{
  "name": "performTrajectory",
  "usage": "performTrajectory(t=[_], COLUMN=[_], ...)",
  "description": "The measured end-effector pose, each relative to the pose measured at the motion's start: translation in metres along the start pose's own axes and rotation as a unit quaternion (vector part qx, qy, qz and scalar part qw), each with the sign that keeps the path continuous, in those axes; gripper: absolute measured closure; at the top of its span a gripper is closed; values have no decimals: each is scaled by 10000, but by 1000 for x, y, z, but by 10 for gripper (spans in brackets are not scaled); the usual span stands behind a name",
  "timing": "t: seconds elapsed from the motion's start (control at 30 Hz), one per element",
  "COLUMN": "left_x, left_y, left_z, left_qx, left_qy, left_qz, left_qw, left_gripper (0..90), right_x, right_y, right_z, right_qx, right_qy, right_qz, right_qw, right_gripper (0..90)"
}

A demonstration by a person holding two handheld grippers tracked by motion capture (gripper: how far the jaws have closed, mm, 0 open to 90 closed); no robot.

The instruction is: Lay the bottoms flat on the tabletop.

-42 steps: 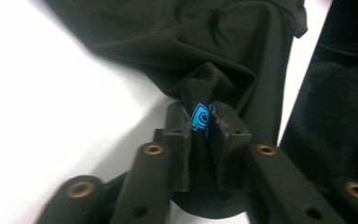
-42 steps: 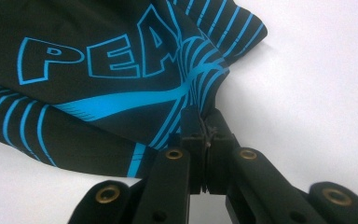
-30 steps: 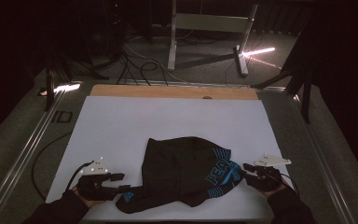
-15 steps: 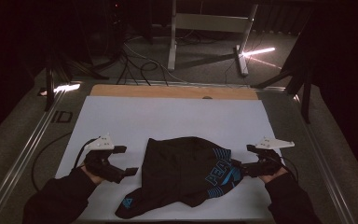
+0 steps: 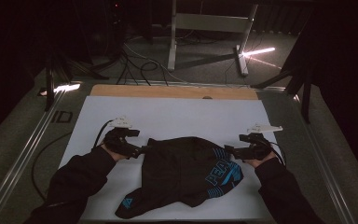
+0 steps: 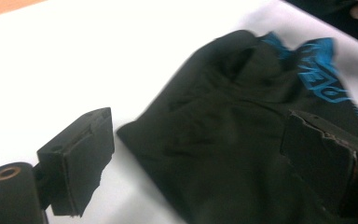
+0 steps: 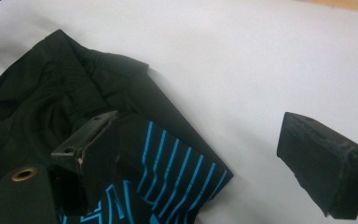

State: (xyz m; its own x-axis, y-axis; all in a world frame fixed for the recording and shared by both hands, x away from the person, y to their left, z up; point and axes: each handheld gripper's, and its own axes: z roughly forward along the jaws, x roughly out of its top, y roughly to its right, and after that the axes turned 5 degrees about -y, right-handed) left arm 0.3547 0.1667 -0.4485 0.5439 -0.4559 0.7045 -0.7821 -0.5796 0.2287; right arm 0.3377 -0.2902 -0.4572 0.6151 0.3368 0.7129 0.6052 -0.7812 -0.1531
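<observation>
A black garment (image 5: 186, 170) with blue lettering and stripes lies crumpled on the white table sheet (image 5: 177, 116). My left gripper (image 5: 142, 150) sits at its left edge, with the black cloth (image 6: 223, 121) lying below and between the widely spread jaws; no pad presses on it. My right gripper (image 5: 227, 150) is at the garment's right edge, over the blue-striped corner (image 7: 177, 172), also spread wide. Both sets of jaws have just been opening, then easing in slightly. In their own views, left gripper (image 6: 200, 168) and right gripper (image 7: 209, 163) grip nothing.
A wooden strip (image 5: 168, 92) borders the sheet's far side. Metal rails (image 5: 23, 154) run along the table's left, with a cable (image 5: 39, 163) beside them. On the dark floor beyond are more cables (image 5: 140, 65) and a metal stand (image 5: 205, 28).
Both grippers have let go of the garment's near part, opened, and moved away from the person to its upper edges. The near hem now lies slack.
</observation>
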Motion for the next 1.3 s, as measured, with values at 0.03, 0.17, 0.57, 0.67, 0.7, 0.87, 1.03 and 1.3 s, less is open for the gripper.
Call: performTrajectory(t=[0.03,0.17,0.57,0.67,0.7,0.87,1.03,1.3], left_x=[0,-1,-18,-21,-22,-23,-24,-19], left_y=[-4,-15,-40,-42,-42,-44,-43,-34], left_z=[4,15,53,59,60,61,60,54], left_qx=[20,63,-107,-261,-283,-286,-180,65], left_qy=[-25,-121,-412,-434,-447,-337,-304,-259], left_qz=[-51,-196,-611,-671,-645,-674,-540,-258], left_qw=[10000,9997,9972,9965,9965,9968,9979,9993], left_gripper=[119,153,313,392,419,632,811,844], right_x=[-1,-5,-27,-29,-30,-30,-25,-21], right_y=[2,6,16,15,15,12,10,9], right_z=[3,10,34,40,41,43,37,29], right_qx=[42,-21,102,-6,5,-144,-214,-317], right_qy=[-18,-41,-590,-753,-792,-899,-797,-655], right_qz=[30,83,306,276,219,39,-27,-41], right_qw=[10000,10000,9977,9968,9966,9958,9966,9973], right_gripper=[136,159,299,349,385,630,812,832])
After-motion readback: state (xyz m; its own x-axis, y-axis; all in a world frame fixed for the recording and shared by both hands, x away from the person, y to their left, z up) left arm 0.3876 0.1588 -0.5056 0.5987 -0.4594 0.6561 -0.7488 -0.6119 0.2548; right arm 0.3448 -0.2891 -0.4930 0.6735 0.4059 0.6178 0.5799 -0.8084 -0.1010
